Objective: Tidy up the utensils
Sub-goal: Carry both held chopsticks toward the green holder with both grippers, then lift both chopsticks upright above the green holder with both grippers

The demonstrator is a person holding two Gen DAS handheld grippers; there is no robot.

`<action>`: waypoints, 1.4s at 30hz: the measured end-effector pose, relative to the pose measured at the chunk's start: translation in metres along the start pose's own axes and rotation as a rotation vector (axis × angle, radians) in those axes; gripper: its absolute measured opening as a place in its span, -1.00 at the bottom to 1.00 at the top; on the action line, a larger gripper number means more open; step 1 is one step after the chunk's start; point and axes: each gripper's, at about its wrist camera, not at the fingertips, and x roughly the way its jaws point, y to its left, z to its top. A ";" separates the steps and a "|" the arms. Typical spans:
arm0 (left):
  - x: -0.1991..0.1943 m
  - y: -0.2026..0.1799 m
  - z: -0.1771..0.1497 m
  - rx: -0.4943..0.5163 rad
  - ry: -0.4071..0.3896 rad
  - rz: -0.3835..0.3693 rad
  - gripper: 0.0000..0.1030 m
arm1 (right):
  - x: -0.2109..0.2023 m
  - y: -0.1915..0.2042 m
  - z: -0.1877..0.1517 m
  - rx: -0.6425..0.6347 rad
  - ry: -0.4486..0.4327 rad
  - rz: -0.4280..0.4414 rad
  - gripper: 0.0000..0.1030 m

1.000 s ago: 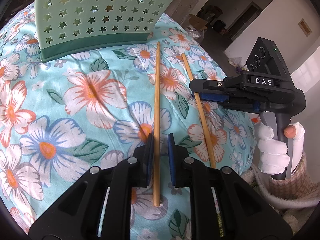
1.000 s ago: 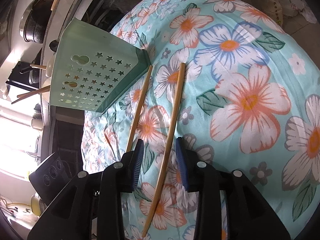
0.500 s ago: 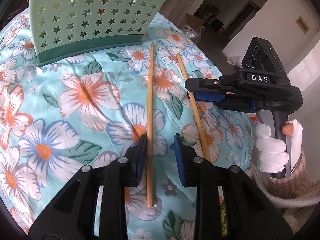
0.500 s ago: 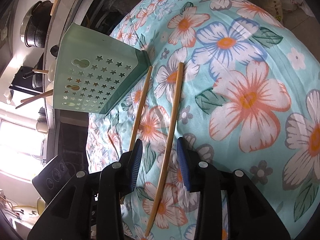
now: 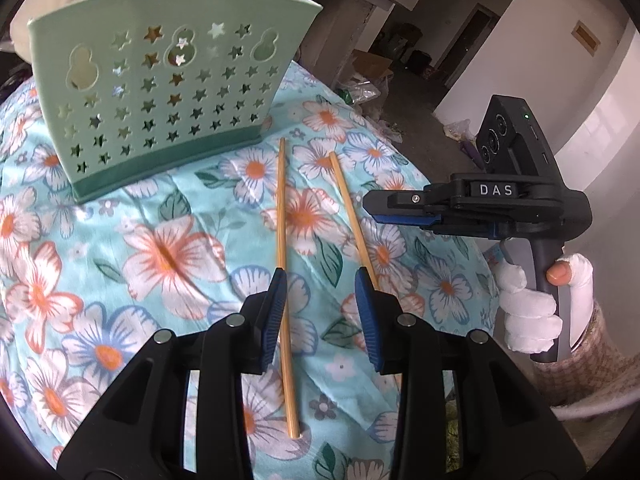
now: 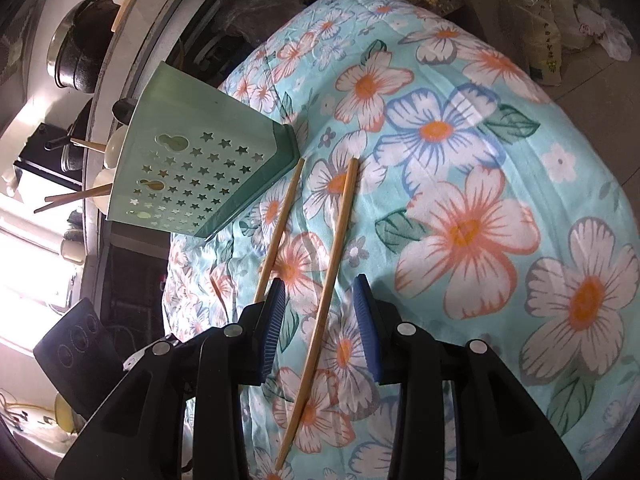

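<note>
Two wooden chopsticks lie side by side on the floral cloth. In the left wrist view the left chopstick runs between the jaws of my open left gripper, and the right chopstick passes by the right fingertip. In the right wrist view my open right gripper straddles one chopstick; the other chopstick lies just left of it. The green star-holed utensil holder stands beyond the chopsticks' far ends, and also shows in the right wrist view. It holds chopsticks and pale utensils. Both grippers are empty.
The right gripper's body and gloved hand hover at the table's right edge in the left wrist view. The floral cloth covers a rounded table. Pots and a counter lie behind the holder. Floor clutter lies beyond.
Both grippers have opened wider and pulled back and up from the chopsticks. The holder now shows more fully. The chopsticks stay on the cloth.
</note>
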 end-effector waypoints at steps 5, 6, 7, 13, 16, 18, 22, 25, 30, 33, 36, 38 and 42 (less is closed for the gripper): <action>0.020 -0.005 0.021 0.063 0.017 0.092 -0.35 | -0.007 -0.006 0.006 0.005 -0.026 -0.019 -0.32; 0.026 -0.005 0.025 0.074 0.024 0.105 -0.36 | -0.007 -0.007 0.007 0.007 -0.029 -0.023 -0.32; 0.032 -0.006 0.030 0.086 0.031 0.116 -0.37 | -0.007 -0.009 0.009 0.008 -0.031 -0.026 -0.32; 0.064 -0.009 0.053 0.156 0.072 0.187 -0.55 | 0.002 -0.008 0.017 -0.014 -0.021 -0.054 -0.32; 0.077 -0.009 0.058 0.170 0.096 0.214 -0.67 | 0.011 -0.002 0.022 -0.037 -0.013 -0.072 -0.32; 0.082 -0.009 0.059 0.182 0.105 0.230 -0.72 | 0.016 0.003 0.026 -0.057 -0.007 -0.086 -0.34; 0.086 -0.009 0.057 0.199 0.103 0.271 -0.86 | 0.028 0.011 0.031 -0.095 0.008 -0.113 -0.46; 0.084 -0.007 0.056 0.192 0.098 0.287 -0.90 | 0.034 0.018 0.033 -0.125 0.016 -0.133 -0.50; 0.078 -0.011 0.051 0.203 0.099 0.324 -0.91 | 0.046 0.032 0.031 -0.208 0.028 -0.202 -0.56; 0.077 -0.016 0.049 0.203 0.099 0.336 -0.91 | 0.046 0.032 0.027 -0.235 0.020 -0.238 -0.71; 0.077 -0.020 0.047 0.205 0.097 0.342 -0.91 | 0.041 0.029 0.023 -0.232 0.025 -0.242 -0.73; 0.076 -0.021 0.046 0.207 0.096 0.341 -0.91 | 0.037 0.027 0.021 -0.229 0.028 -0.248 -0.73; 0.074 -0.023 0.043 0.217 0.095 0.341 -0.91 | 0.035 0.025 0.021 -0.210 0.038 -0.245 -0.73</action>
